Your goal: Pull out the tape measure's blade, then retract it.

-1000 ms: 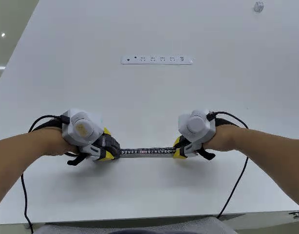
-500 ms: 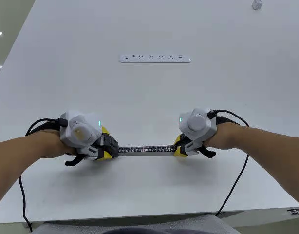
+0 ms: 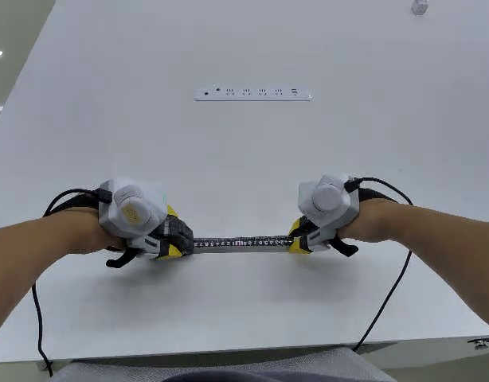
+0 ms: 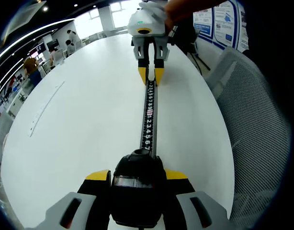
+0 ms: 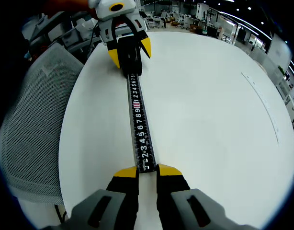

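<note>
A black tape measure case (image 3: 179, 236) sits on the white table near the front edge, and my left gripper (image 3: 174, 243) is shut on it. In the left gripper view the case (image 4: 137, 187) is clamped between the yellow-tipped jaws of the left gripper (image 4: 137, 175). The numbered blade (image 3: 241, 240) runs flat to the right. My right gripper (image 3: 295, 243) is shut on the blade's end. The blade (image 5: 138, 120) leads away from the right gripper (image 5: 147, 171) to the case (image 5: 129, 53) in the far left gripper (image 5: 130, 48). The right gripper (image 4: 150, 75) faces the left gripper view.
A white power strip (image 3: 254, 94) lies across the middle of the table (image 3: 244, 159). A small object (image 3: 420, 7) sits at the far right corner. A grey mesh chair (image 5: 32, 120) stands by the front edge. Black cables (image 3: 388, 294) trail from both grippers.
The right gripper has drifted slightly right with the blade's end, so the exposed blade is a little longer. The left gripper and case have stayed in place.
</note>
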`<state>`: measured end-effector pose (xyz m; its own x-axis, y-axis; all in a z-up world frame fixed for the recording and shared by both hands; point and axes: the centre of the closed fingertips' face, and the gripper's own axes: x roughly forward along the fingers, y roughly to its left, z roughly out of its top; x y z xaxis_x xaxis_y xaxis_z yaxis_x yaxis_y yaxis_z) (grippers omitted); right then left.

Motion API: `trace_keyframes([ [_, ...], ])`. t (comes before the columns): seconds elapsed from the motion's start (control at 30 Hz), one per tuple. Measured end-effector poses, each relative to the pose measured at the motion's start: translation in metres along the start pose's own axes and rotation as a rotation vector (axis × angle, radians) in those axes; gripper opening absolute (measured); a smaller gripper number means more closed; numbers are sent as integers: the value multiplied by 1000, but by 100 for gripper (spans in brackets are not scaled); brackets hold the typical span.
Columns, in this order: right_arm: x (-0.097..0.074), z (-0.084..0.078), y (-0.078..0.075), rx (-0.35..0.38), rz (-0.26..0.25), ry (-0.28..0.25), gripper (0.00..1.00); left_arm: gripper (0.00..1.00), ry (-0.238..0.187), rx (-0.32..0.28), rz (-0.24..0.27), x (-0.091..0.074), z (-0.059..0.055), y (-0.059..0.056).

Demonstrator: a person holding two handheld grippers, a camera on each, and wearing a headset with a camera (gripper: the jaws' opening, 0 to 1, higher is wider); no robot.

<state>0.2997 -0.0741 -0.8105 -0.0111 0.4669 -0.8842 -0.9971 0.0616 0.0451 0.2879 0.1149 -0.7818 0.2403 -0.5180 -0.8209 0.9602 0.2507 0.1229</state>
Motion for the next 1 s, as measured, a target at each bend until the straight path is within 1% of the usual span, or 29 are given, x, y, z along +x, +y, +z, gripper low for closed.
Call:
trace_keyframes([
  [0.33, -3, -6, -1, 5, -4, 6, 12, 38, 5, 0, -1, -1, 2, -1],
  [0.7, -6, -10, -1, 10, -8, 10, 12, 38, 7, -2, 0, 0, 0, 1],
  [1.0, -8, -13, -1, 15, -9, 13, 12, 38, 8, -5, 0, 1, 1, 1],
])
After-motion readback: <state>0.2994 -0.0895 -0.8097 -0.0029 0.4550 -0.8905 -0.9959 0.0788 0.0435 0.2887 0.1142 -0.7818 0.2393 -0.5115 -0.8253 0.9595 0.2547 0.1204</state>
